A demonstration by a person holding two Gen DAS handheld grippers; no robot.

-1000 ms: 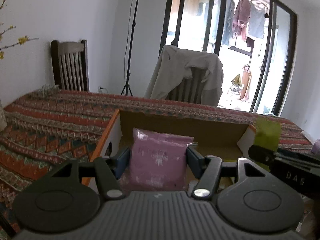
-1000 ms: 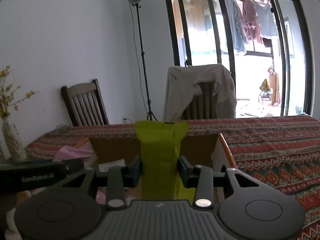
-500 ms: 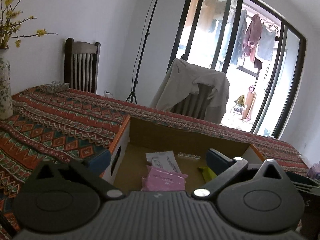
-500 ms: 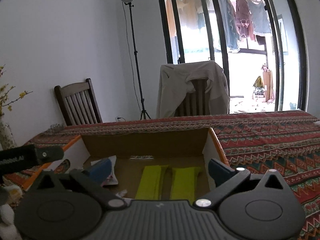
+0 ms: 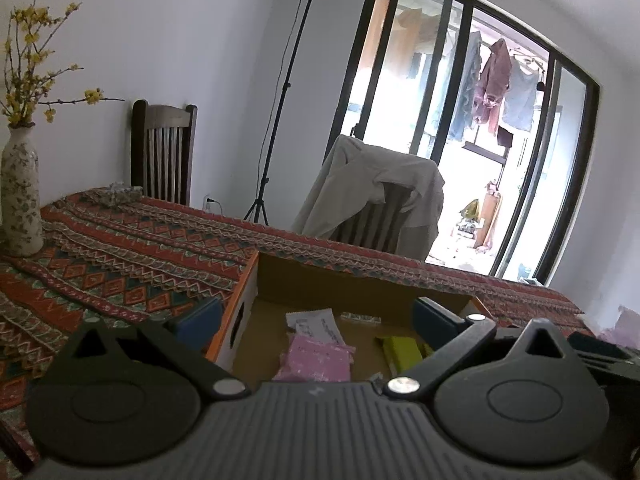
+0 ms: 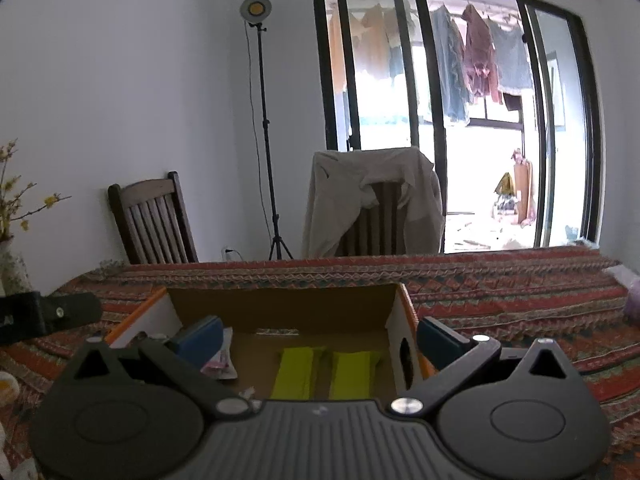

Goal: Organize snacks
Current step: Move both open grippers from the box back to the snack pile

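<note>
Both my left fingers (image 5: 316,316) and right fingers (image 6: 320,334) spread, empty above open cardboard box (image 6: 280,306); lift clear of flat pink packet (image 5: 316,360) and 2 green packets (image 6: 324,372).

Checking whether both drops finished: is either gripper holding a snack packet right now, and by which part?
Nothing is held. The left gripper and right gripper are open; the pink packet and green packets lie in the cardboard box.

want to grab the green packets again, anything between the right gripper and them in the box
Nothing visible does. The right gripper is open and empty above the cardboard box, and the two green packets lie flat and uncovered on its floor.
</note>
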